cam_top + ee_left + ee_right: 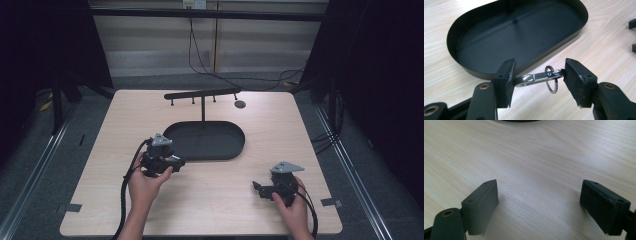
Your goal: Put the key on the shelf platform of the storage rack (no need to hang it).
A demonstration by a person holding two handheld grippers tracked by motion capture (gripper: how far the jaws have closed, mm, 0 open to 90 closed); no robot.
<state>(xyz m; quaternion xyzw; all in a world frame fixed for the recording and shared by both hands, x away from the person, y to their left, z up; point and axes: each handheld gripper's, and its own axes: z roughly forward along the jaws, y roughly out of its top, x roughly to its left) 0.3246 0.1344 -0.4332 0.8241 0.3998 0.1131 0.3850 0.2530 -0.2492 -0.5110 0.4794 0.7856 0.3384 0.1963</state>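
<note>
The pale wooden tabletop (210, 195) is evenly lit from above, while the surroundings are left dark. Glare is seen on the shiny metal clasp (536, 76). Close black jaws are slightly blurred.

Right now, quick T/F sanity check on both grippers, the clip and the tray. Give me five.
1. The left gripper holds a metal clip with a key ring between its pads. True.
2. The clip lies inside the black oval tray. False: it is outside the tray, over the wooden table beside the tray's near wall.
3. The right gripper is shut on something. False: its jaws stand wide apart over bare wood, nothing between them.
4. The tray is empty. True, as far as the left gripper view and the high view show.
5. The hook rack stands on the person's side of the tray. False: it rises at the tray's far edge.
</note>
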